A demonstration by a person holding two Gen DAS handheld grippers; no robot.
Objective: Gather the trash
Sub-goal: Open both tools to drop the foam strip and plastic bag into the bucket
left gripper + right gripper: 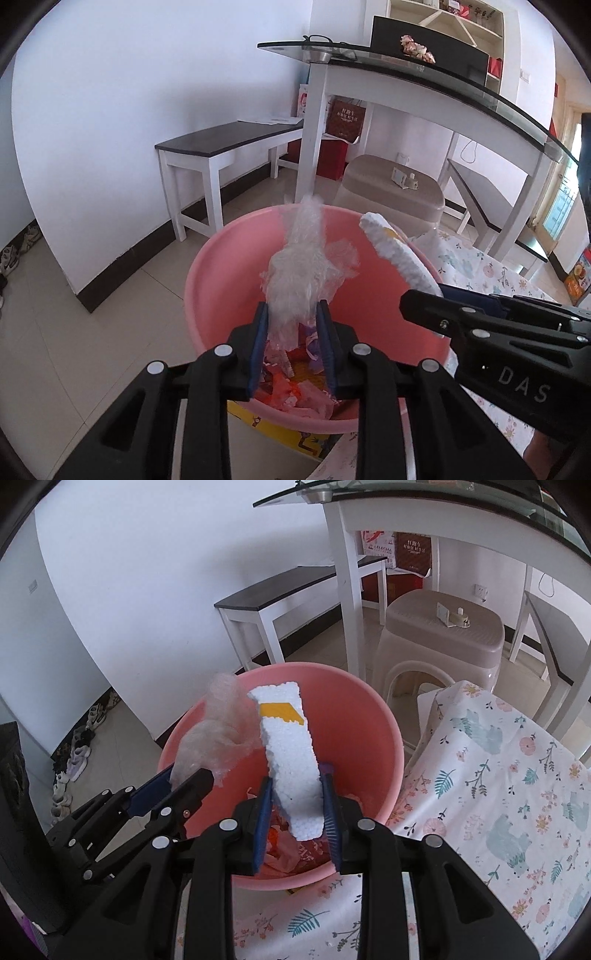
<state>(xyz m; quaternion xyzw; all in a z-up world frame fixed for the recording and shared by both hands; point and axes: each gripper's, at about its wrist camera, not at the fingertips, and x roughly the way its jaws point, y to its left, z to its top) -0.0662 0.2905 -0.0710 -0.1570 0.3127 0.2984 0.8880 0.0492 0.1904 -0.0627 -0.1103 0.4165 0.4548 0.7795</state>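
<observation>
A pink basin (221, 295) (369, 738) stands in front of both grippers, with red and purple wrappers (288, 849) in its bottom. My left gripper (291, 310) is shut on a wad of crumpled clear plastic (303, 269), which sticks up over the basin. My right gripper (297, 786) is shut on a white foam strip (291, 760) with a yellow patch, also above the basin. In the right wrist view the left gripper (188, 775) with its plastic wad (214, 731) is over the basin's left rim. The left wrist view shows the right gripper (432, 295) and the foam strip (399, 254) at the right.
A floral cloth (498, 794) covers the surface right of the basin. Behind it stand a beige plastic stool (439, 638), a white table leg (310, 129) under a glass top (406, 59), and a dark-topped bench (221, 140). Shoes (74, 760) line the left wall.
</observation>
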